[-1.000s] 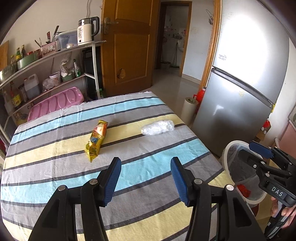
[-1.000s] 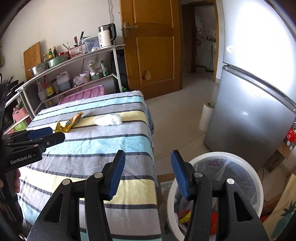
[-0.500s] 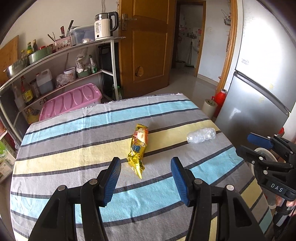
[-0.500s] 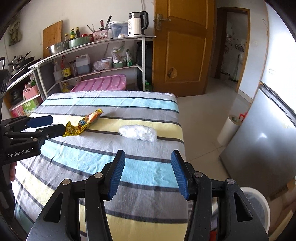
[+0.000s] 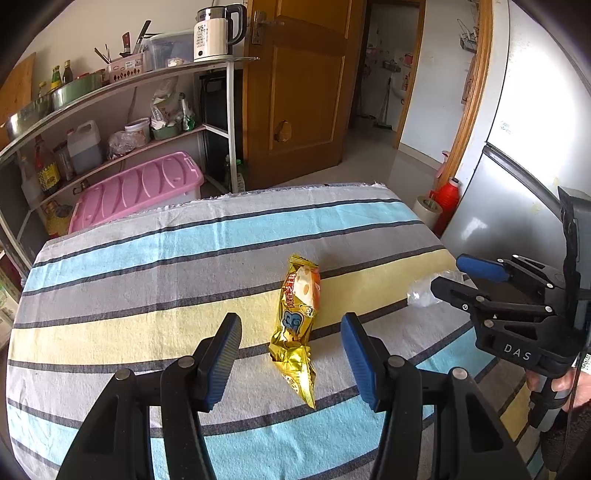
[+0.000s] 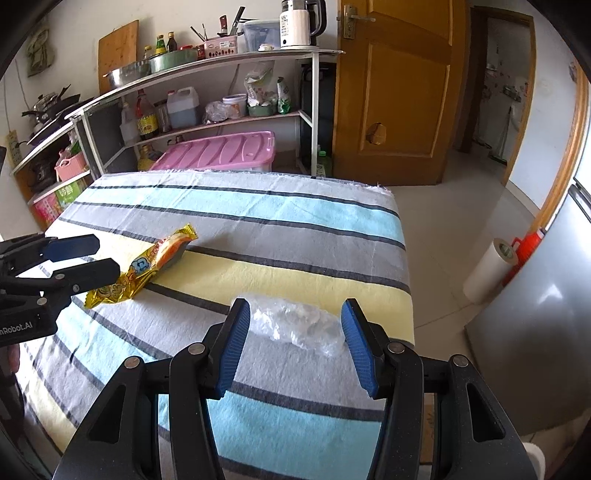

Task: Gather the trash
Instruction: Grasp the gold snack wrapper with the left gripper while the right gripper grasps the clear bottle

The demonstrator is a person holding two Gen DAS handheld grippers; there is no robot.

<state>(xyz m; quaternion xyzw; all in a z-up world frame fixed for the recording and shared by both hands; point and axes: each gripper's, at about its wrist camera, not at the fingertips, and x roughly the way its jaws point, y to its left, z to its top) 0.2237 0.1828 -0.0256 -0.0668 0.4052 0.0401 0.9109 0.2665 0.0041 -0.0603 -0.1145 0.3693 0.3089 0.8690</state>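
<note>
Both grippers have swung away from the white bin by the refrigerator and come in over the striped bench (image 5: 122,266), so the bin that filled the right wrist view a second ago is out of sight now; the left gripper (image 5: 290,363) hangs with its fingers spread to either side of the yellow snack wrapper (image 5: 297,321), not touching it; the right gripper (image 6: 295,341) has its fingers spread around the crumpled clear plastic (image 6: 299,326), which lies between the pads, seemingly without being pressed, though the fisheye makes contact hard to judge. Neither piece is lifted yet: both rest on the bench, the wrapper on the yellow stripe near the middle, the plastic well to the right of the wrapper close to the bench's right edge. As a judgement, the collecting is at its start for these two pieces: closing on each, carrying them to the bin and dropping them all remain. Beyond the far edge of the bench stands a metal shelf rack (image 6: 207,74) with bottles, bowls and a white kettle (image 5: 214,33), and a pink storage box (image 5: 140,190) sits low between the rack and the bench; to the right of the bench are a wooden door (image 6: 391,88), a roll of paper (image 6: 487,271) on the floor and the refrigerator (image 5: 535,140). Nothing lies on the bench between the fingers and the trash; the only crowding is the two grippers working near each other.
</note>
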